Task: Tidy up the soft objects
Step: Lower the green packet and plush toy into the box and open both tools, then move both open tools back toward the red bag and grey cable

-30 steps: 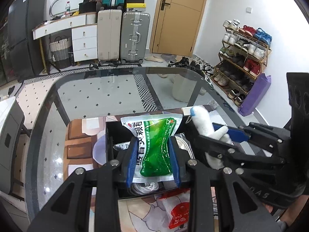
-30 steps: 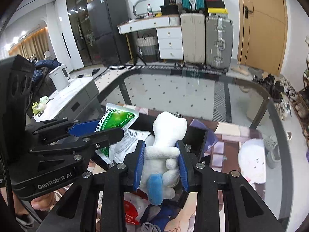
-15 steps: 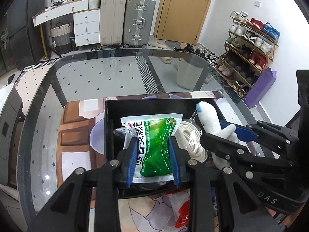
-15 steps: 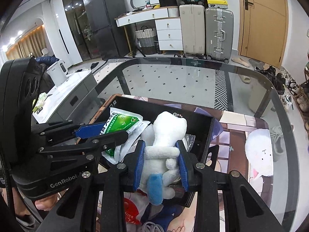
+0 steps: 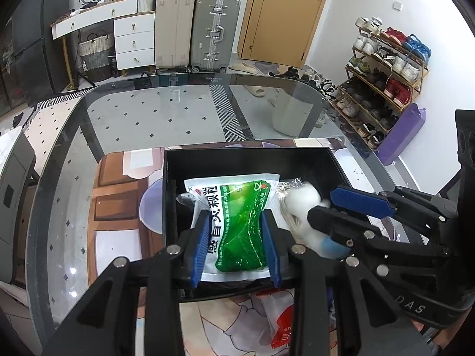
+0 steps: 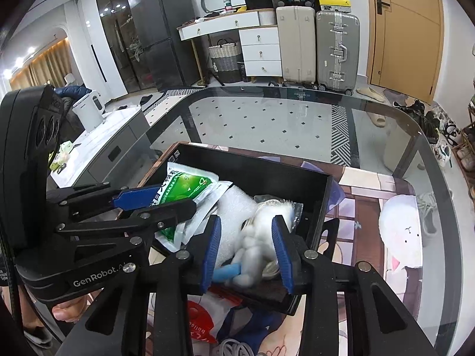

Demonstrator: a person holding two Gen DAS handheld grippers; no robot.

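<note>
Glass table (image 5: 184, 112) at centre frame, black bin (image 5: 252, 160) on it, left gripper (image 5: 236, 246) pinching green pouch (image 5: 237, 222) over the bin, right gripper (image 6: 246, 250) spread around white plush toy (image 6: 261, 237) in the bin, suitcases (image 5: 196, 32) top centre, shoe rack (image 5: 386, 62) upper right.

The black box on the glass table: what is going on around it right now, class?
A person holds two grippers over the black box. The left gripper is shut on a green packet, low inside the box. The right gripper is open around a white plush toy, which seems to lie loose among other soft items. A red-and-white bag lies outside on the mat.
</note>
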